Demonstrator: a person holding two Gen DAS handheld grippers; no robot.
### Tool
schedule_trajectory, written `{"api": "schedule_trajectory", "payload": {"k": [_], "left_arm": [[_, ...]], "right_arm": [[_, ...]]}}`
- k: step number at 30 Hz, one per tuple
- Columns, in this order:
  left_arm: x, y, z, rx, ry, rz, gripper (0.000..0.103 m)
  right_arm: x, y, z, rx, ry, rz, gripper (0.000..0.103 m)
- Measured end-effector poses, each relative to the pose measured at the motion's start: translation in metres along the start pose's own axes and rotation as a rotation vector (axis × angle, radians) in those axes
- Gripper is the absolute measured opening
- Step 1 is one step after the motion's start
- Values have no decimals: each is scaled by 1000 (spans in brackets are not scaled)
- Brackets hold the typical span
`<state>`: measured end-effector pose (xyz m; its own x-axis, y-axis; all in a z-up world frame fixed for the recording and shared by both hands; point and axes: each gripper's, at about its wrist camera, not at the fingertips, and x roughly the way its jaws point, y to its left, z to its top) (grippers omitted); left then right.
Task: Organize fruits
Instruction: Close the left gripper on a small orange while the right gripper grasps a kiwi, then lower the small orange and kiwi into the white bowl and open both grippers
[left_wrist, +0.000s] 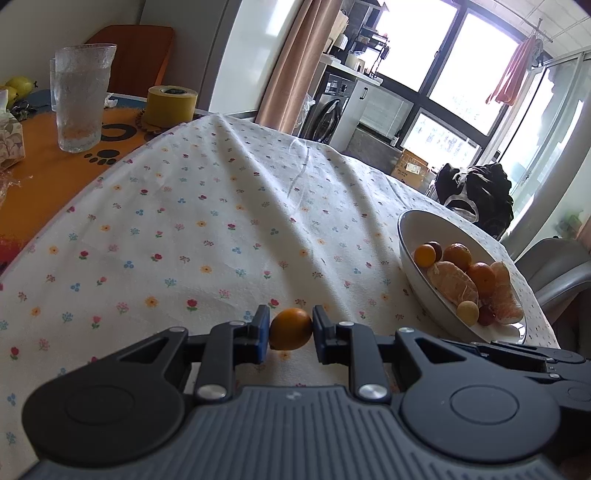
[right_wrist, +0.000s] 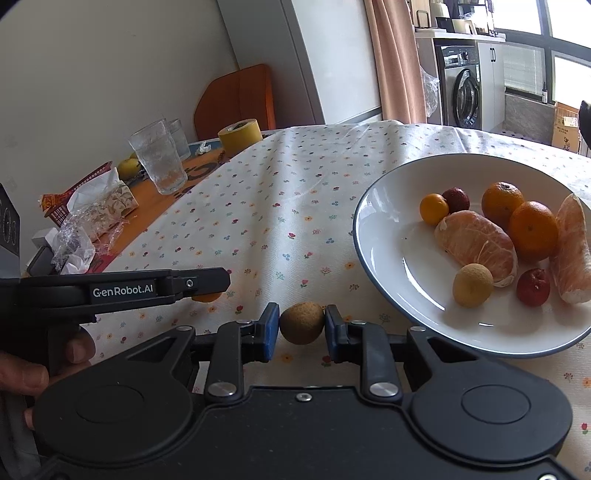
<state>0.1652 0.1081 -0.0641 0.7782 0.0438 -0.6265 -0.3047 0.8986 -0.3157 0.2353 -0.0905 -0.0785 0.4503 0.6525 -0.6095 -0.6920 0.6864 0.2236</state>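
Observation:
My left gripper (left_wrist: 290, 329) is shut on a small orange kumquat (left_wrist: 290, 328), held just above the flowered tablecloth (left_wrist: 207, 229). My right gripper (right_wrist: 301, 325) is shut on a brownish-tan longan (right_wrist: 301, 323) near the table's front. To the right stands a white bowl (right_wrist: 384, 229) holding oranges, peeled citrus segments, a kumquat, a pale longan and small red fruits; the same bowl (left_wrist: 408, 229) shows at the right of the left wrist view. In the right wrist view the left gripper (right_wrist: 210, 291) appears from the side at the left, with a bit of orange fruit under its tip and a hand on its handle.
At the back left stand two ribbed glasses (right_wrist: 159, 160), a yellow tape roll (right_wrist: 239, 136), a tissue pack (right_wrist: 110, 203), crumpled plastic wrap and a yellow-green fruit (right_wrist: 127, 167) on an orange mat. A grey chair (left_wrist: 554, 273) sits beyond the bowl.

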Motion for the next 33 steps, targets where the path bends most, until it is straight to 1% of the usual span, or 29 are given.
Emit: {"api": "schedule_trajectory", "payload": {"k": [7,16,20,26,33], "left_arm": [[-17,-8,4,1,-40,-8,23],[-33,-31,8,28,-86,-37,23],[-36,-42,9,38,-104,-49,23],[-34,-60,10,56,-108,-59,23],[-27,-76,12,79,-102,-62,23]], "right_arm": [[-17,1,1,-5,-39,14,25],[-48,-5,5,-5,-108,11,25],[-60,-14,6,2,-131,1,25],[-74,-35,8,24,-164,-21,25],[-77,-58,8,60,-180,-38,25]]}}
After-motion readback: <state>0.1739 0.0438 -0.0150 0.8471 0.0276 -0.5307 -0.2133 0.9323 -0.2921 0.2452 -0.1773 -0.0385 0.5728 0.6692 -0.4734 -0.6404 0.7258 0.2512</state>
